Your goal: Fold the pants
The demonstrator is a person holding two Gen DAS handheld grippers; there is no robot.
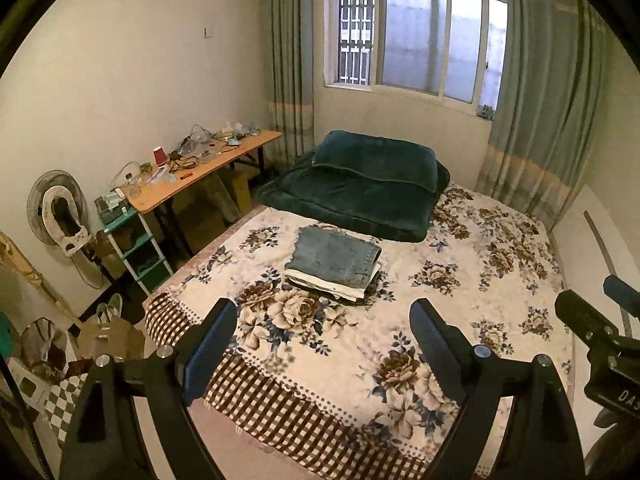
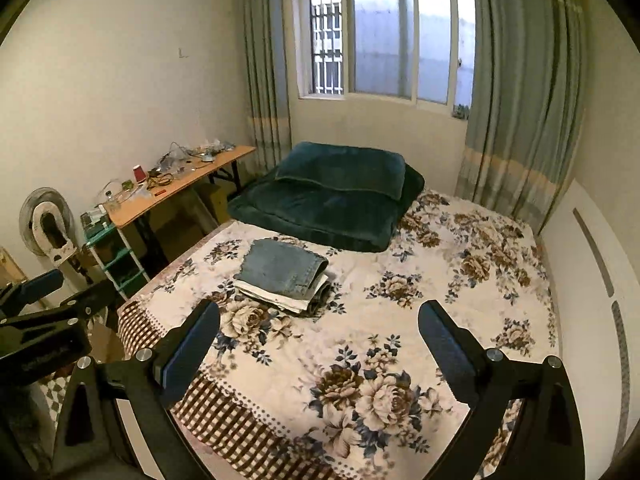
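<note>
A stack of folded pants (image 1: 334, 268) lies on the floral bedspread (image 1: 460, 320), blue jeans on top, white and dark pairs under them. It also shows in the right wrist view (image 2: 282, 276). My left gripper (image 1: 324, 326) is open and empty, held above the near end of the bed, short of the stack. My right gripper (image 2: 320, 328) is open and empty, also above the near bed, to the right of the left one. The right gripper's body shows at the left view's right edge (image 1: 600, 344).
A folded dark green quilt (image 1: 360, 188) lies at the bed's head under the window. A cluttered wooden desk (image 1: 192, 176), a green shelf rack (image 1: 136, 248) and a fan (image 1: 60, 212) stand left of the bed. Bags and shoes (image 1: 108, 312) lie on the floor.
</note>
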